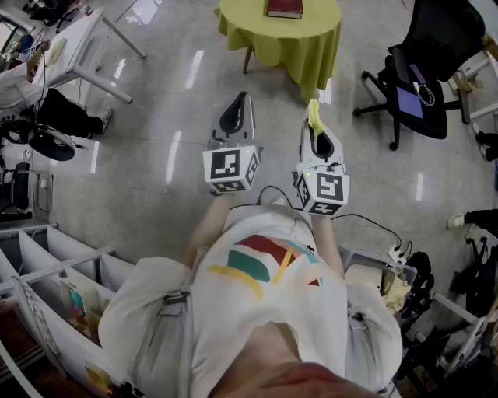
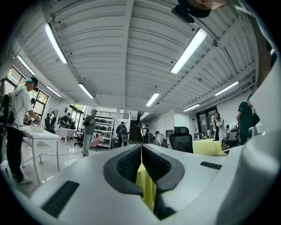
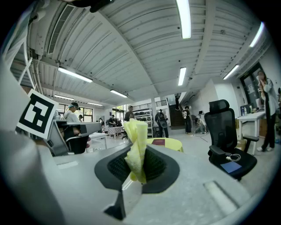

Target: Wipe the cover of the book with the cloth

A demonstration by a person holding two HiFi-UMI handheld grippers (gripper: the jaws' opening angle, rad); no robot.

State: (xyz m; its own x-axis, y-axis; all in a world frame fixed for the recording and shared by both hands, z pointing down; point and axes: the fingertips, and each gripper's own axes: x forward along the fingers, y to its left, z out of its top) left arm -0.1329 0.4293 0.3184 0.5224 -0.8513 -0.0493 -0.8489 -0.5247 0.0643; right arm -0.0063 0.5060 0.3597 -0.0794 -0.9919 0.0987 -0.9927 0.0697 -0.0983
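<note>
Right gripper clamped on cloth; book well ahead of both grippers.
The dark red book lies on the round table with the yellow-green cover, apart from the folded yellow cloth. The left gripper has its jaws together with nothing held. Cover print is too small to read.

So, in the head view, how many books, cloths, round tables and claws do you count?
Book: 1
Yellow cloth: 1
Round table: 1
Claws: 2 (left claw, right claw)
Total: 5
</note>
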